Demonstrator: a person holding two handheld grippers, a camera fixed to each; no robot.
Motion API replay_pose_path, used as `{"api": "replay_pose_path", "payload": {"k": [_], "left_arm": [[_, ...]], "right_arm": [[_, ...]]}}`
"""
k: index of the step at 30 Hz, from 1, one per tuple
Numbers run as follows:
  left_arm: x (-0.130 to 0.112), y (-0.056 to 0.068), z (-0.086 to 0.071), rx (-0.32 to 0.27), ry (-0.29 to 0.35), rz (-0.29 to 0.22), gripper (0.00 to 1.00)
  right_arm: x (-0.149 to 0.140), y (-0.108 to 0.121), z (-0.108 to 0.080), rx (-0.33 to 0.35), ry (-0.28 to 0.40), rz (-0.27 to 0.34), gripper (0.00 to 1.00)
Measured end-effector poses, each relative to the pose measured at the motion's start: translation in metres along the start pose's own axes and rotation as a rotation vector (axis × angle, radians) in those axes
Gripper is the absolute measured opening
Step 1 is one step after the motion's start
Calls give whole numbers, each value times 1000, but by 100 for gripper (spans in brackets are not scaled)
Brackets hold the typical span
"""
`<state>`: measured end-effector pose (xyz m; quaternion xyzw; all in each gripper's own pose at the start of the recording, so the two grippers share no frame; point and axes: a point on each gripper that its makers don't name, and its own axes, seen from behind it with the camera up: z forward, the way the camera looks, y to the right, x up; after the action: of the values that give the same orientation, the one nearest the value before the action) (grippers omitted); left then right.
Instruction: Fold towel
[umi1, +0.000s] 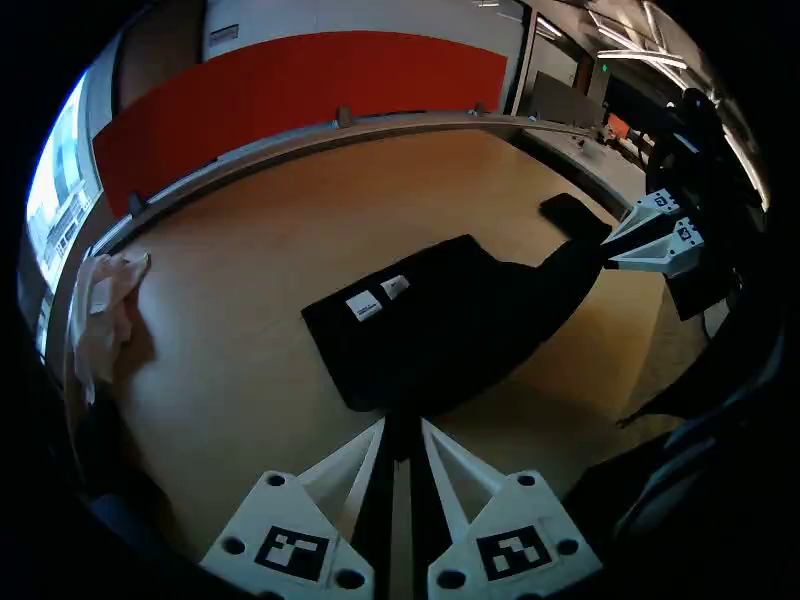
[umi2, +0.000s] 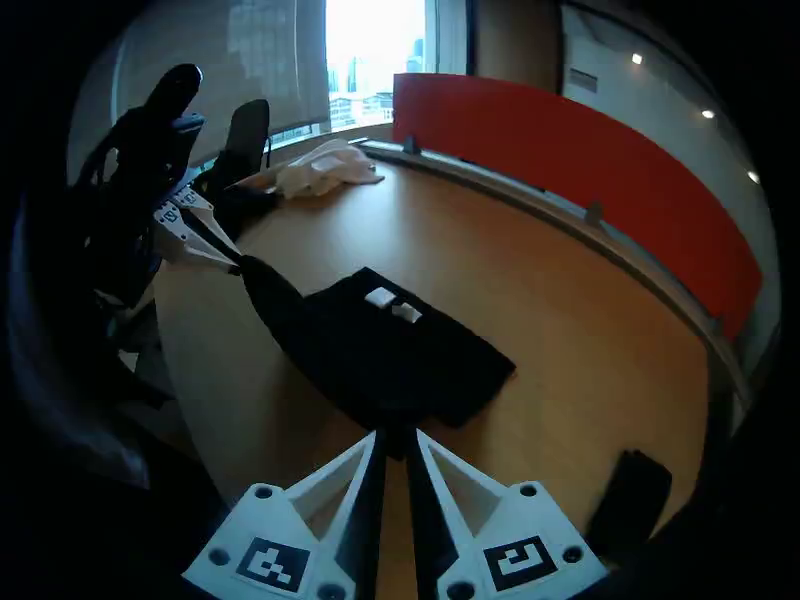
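Left tongs (umi1: 403, 428) and right tongs (umi2: 393, 434) pinch towel (umi1: 450, 320) on wooden table (umi1: 240, 300) by red partition (umi1: 300, 90).

The towel (umi1: 450, 320) is matt black cloth, soft and limp. The tabletop (umi1: 250, 300) looks like smooth wood with a mild sheen. A pale crumpled cloth (umi1: 100, 310) lies at its edge. The left gripper (umi1: 404, 432) is matt white plastic.
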<state>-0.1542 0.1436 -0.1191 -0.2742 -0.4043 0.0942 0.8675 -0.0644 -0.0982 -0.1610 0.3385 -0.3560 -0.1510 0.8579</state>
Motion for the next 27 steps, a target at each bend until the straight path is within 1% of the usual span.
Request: {"api": "replay_pose_path", "payload": {"k": [6,11,15,21,27], "left_arm": [[8,-3,7,0,-9,9,9],[21,-12,17,11,-9,22,9],[30,-21,31,20,-16,24,9],[34,-35,53,37,-35,29,9],[33,-42,74,37,-66,29,9]], "right_arm": [[4,13,7,-14,-11,-16,13],[12,30,18,-30,-13,-22,13],[19,45,29,-41,-14,-19,13],[23,62,48,-47,-19,-6,13],[19,73,64,-48,-43,-5,13]]}}
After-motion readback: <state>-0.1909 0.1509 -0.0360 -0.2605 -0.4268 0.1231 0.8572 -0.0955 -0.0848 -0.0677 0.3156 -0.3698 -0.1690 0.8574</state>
